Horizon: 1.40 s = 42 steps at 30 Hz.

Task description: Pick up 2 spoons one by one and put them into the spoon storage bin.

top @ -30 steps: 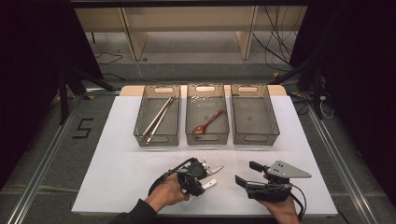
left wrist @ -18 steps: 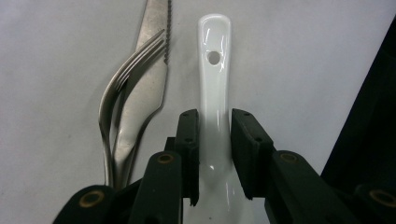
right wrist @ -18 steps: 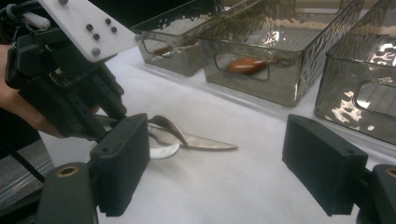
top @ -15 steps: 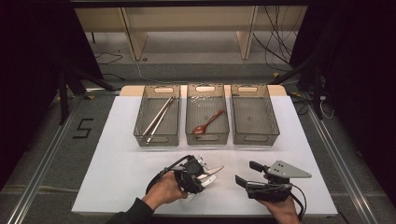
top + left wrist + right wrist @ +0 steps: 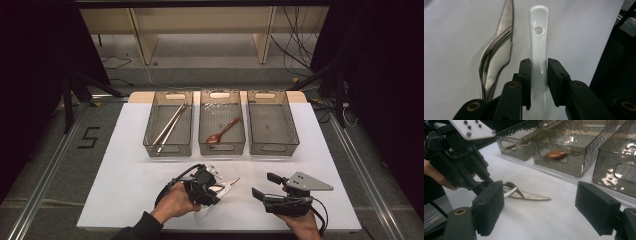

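High view overhead, facing forward; gripper views close, sharing knife [image 5: 503, 53].

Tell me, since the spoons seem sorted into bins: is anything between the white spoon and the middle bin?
Nothing visible. The left claw grips the white spoon; bare table lies ahead of the middle bin. The knife and fork lie beside it.

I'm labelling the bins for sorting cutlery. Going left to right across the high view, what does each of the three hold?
Left bin: chopsticks → middle bin: brown spoon → right bin: nothing.
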Each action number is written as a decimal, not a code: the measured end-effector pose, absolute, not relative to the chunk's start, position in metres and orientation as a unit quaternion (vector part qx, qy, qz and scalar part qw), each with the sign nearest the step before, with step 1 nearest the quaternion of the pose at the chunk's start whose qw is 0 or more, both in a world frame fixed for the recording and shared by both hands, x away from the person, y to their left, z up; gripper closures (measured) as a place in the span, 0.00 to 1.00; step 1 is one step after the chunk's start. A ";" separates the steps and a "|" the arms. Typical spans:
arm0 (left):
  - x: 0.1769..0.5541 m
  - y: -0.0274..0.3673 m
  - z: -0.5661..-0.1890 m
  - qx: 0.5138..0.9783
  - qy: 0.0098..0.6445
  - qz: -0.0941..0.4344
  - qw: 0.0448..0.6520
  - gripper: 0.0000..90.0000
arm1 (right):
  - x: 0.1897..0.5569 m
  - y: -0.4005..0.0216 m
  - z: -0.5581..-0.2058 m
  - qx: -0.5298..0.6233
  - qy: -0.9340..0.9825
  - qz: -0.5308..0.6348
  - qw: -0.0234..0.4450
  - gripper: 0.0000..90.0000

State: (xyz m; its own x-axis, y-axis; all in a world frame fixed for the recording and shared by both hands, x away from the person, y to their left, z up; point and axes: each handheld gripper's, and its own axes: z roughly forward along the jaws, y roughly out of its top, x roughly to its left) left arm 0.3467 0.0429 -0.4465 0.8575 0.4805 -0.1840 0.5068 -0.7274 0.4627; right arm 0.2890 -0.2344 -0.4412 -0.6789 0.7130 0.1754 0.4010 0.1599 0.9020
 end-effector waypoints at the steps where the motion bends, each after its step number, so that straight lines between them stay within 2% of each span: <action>1: 0.346 0.043 -0.446 0.928 0.266 -0.027 0.258 0.81 | 0.289 -0.234 -0.441 0.373 0.747 0.530 0.147 0.26; 15: 0.348 0.051 -0.438 0.910 0.278 -0.027 0.308 0.82 | 0.289 -0.234 -0.441 0.372 0.748 0.530 0.147 0.26; 32: 0.346 0.054 -0.432 0.900 0.279 -0.009 0.334 0.82 | 0.289 -0.234 -0.441 0.372 0.748 0.530 0.146 0.26; 42: 0.350 0.063 -0.417 0.873 0.283 0.014 0.396 0.82 | 0.289 -0.234 -0.442 0.371 0.748 0.530 0.148 0.26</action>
